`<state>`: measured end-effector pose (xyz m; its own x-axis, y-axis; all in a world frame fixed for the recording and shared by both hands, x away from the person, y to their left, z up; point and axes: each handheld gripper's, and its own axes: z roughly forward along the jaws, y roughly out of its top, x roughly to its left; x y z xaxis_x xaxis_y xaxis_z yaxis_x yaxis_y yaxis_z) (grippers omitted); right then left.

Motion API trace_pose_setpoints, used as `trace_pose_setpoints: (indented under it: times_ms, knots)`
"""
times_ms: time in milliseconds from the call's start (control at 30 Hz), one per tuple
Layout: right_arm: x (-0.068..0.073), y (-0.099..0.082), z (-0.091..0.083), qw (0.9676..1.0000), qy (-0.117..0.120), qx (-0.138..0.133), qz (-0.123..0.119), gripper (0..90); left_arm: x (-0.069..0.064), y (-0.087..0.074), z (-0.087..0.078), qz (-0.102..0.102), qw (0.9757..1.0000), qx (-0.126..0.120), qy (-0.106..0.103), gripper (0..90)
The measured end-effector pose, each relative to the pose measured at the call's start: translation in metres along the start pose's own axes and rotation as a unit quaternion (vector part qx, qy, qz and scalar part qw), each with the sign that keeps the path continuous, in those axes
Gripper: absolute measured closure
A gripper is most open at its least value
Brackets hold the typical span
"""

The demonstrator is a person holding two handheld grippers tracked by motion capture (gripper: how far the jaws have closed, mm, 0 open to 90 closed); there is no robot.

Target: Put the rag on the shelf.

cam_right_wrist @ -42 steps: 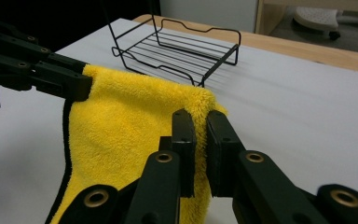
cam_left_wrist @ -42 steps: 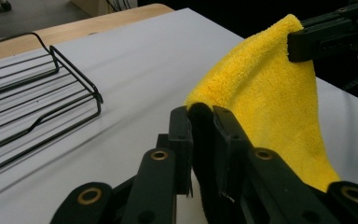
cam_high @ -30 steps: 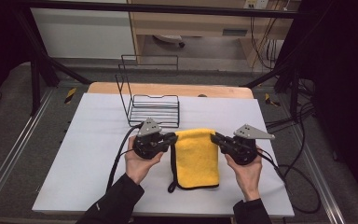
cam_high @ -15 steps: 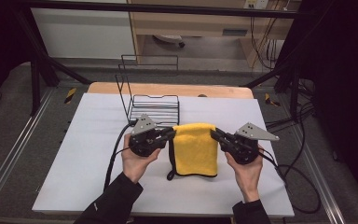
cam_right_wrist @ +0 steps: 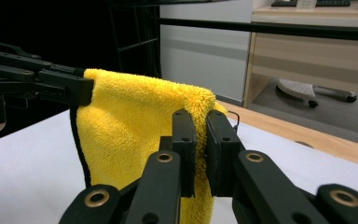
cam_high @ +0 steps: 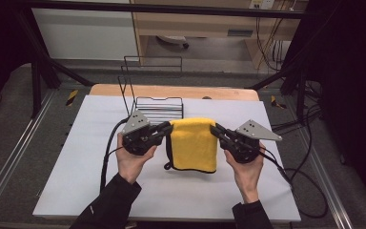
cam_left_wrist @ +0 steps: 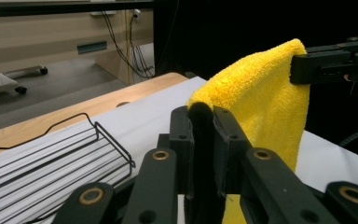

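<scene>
Above the white worktop [cam_high: 76,191], the left hand-held gripper [cam_high: 166,131] is pinching the yellow towel [cam_high: 194,145] at its left top corner (jaws closed on it). Opposite, the right hand-held gripper [cam_high: 215,130] is clamping the other corner, towel hanging between them before the wire rack [cam_high: 158,107].

a white tabletop [cam_high: 76,167] with a pale wooden far edge [cam_high: 171,90] stands on grey floor [cam_high: 9,143]. beyond it, a light wood cabinet [cam_high: 200,24] and a white panel [cam_high: 81,28]. a wheeled base [cam_high: 171,42] rests beneath the cabinet. dark frame bars [cam_high: 43,71] flank the sides; cables [cam_high: 267,47] hang at the right.
</scene>
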<state>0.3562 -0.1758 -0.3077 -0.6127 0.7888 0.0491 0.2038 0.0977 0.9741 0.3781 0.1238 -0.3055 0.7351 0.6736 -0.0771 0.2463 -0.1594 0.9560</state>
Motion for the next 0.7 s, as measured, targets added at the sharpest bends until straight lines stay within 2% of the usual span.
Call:
trace_pose_setpoints:
  times_ms: [333,700]
  knots:
    - [0.010,0.013,0.011,0.9996,0.000,-0.024,-0.012,83.6,0.009,0.010,-0.013,0.001,0.9996,-0.024,0.017,79.6]
    - [0.022,0.024,0.024,0.9989,0.006,-0.042,-0.018,83.6,0.022,0.014,-0.027,-0.007,0.9983,-0.048,0.031,79.6]
